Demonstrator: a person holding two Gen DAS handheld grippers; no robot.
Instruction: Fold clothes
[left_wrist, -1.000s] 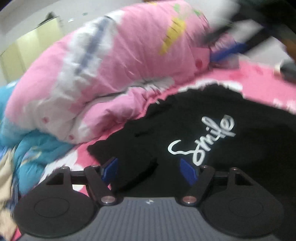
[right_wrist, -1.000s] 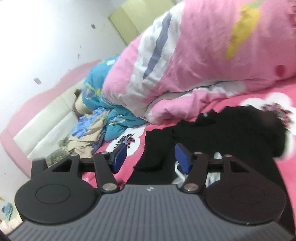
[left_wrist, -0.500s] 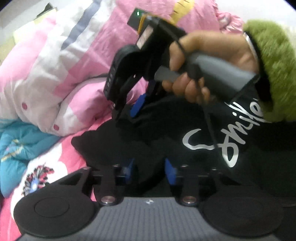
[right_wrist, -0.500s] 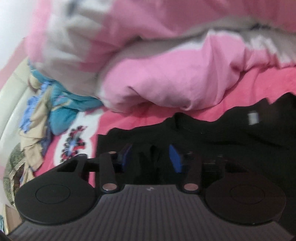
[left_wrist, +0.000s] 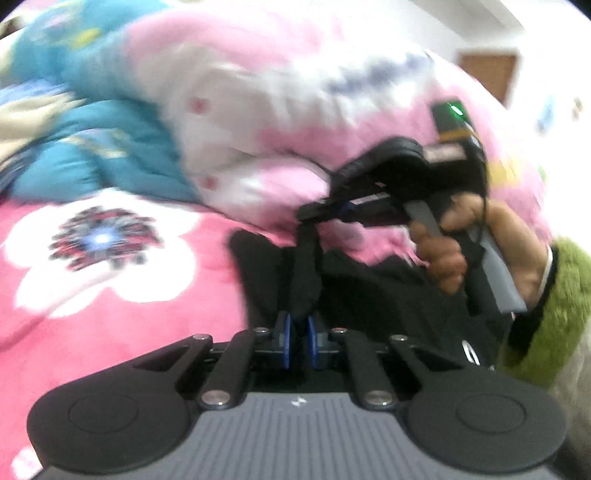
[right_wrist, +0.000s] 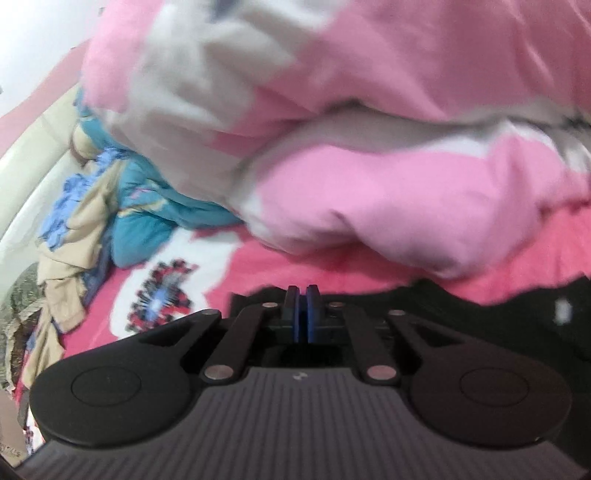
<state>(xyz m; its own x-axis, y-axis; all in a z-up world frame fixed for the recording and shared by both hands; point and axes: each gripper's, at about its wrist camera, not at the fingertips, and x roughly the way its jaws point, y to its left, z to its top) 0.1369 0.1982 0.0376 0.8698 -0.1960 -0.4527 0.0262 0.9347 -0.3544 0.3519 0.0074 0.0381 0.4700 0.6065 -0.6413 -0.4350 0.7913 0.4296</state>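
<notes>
Black shirt (left_wrist: 369, 291) lies on the pink bed (left_wrist: 122, 317), a fold of it pinched between our left gripper (left_wrist: 297, 341) fingers; our right gripper (right_wrist: 302, 314) fingers are clenched, seemingly on its edge, with the quilt (right_wrist: 369, 147) beyond.

Two tongs (left_wrist: 298, 338), one black garment (left_wrist: 369, 291)
</notes>
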